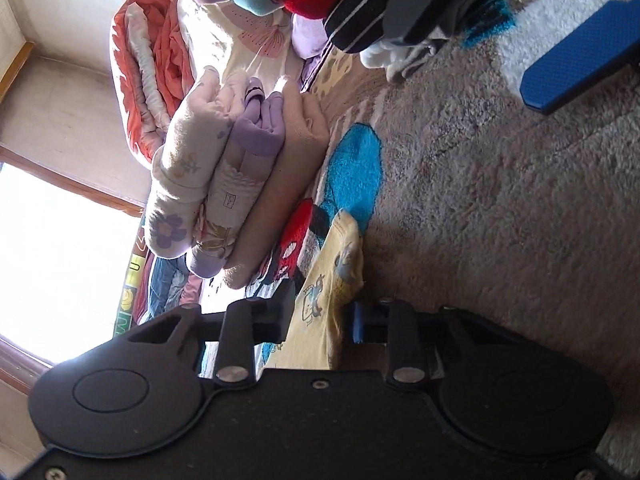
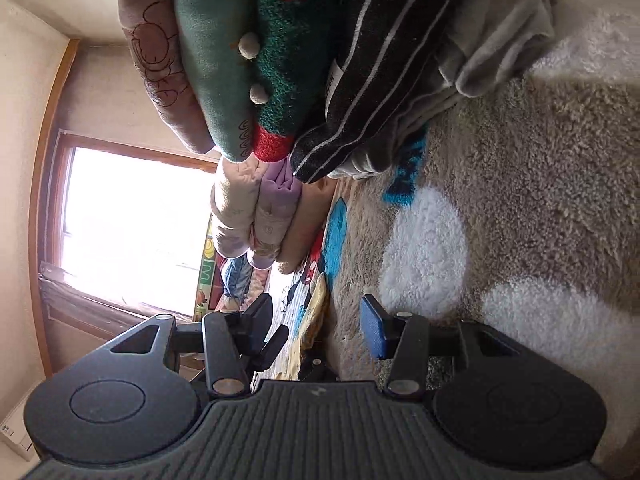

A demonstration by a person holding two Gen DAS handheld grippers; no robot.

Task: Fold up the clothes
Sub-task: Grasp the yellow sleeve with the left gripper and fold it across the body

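A yellow printed garment (image 1: 332, 276) lies on the shaggy carpet (image 1: 500, 200). My left gripper (image 1: 320, 314) is shut on its near edge; the cloth fills the gap between the jaws. The same yellow garment (image 2: 314, 320) shows in the right wrist view, with the other gripper's black parts beside it. My right gripper (image 2: 316, 320) is open, its jaws wide apart on either side of the garment's edge, the blue pad (image 2: 374, 332) on the carpet side. Both views are rolled sideways.
A folded pastel stack (image 1: 224, 176) and a darker folded stack with a striped black piece (image 2: 360, 68) stand on the carpet. An orange quilt (image 1: 148, 68) lies behind. A bright window (image 2: 132, 220) is at the left. A blue gripper pad (image 1: 580, 60) shows at upper right.
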